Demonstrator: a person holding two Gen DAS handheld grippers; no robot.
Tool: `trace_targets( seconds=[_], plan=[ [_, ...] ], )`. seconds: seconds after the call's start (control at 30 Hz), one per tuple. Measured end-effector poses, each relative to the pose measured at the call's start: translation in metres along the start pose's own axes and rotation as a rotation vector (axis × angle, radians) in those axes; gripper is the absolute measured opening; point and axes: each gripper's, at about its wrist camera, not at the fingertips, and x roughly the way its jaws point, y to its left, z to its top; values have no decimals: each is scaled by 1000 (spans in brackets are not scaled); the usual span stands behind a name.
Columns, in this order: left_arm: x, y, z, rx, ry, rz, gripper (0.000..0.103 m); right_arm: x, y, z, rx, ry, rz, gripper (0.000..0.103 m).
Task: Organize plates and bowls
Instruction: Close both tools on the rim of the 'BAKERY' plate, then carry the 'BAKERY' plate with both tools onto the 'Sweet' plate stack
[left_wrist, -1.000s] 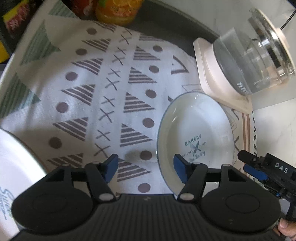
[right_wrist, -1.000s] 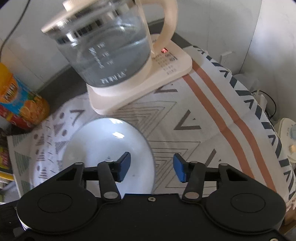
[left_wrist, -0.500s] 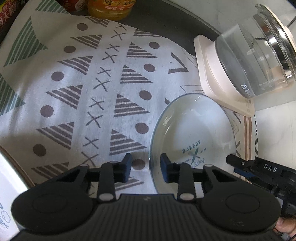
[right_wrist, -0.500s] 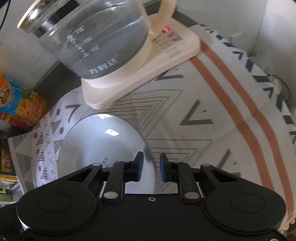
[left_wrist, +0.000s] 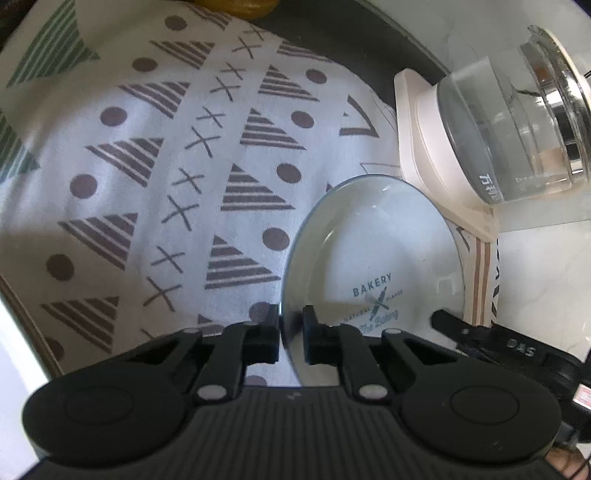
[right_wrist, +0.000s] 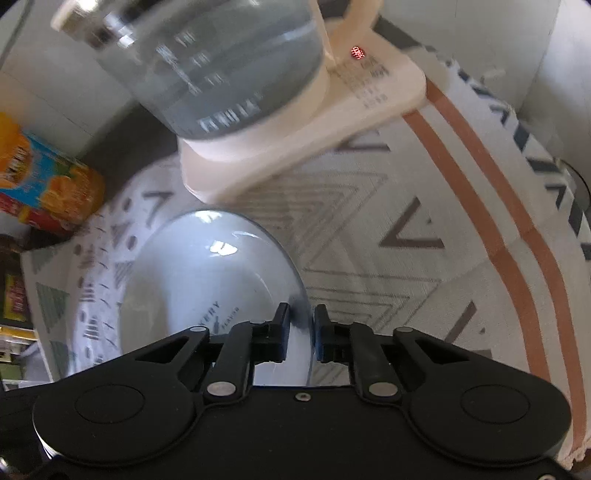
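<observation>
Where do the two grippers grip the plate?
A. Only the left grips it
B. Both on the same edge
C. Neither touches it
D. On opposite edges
D: the left gripper pinches the left rim of the plate, and the right gripper pinches its right rim, both having just closed on it.

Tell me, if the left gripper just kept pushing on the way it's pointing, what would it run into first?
Its jaws have just been closing, and the left gripper already pinches the near rim of the plate. Pushing on, it would probably press into the patterned tablecloth under that rim; depth is hard to judge.
</observation>
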Motion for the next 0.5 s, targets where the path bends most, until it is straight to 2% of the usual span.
trace_targets(
  seconds=[0.2,0.27,0.5],
  plan=[
    [-18,11,-2,-29,-45,-50,10,-26,3,5,-18,-76,98,4],
    [-24,12,-1,-36,-53,-60,10,-31,10,6,-46,-81,83,4],
    [-59,22,-7,-56,-118,-89,10,-51,30,2,-85,-125,112,4]
  ],
)
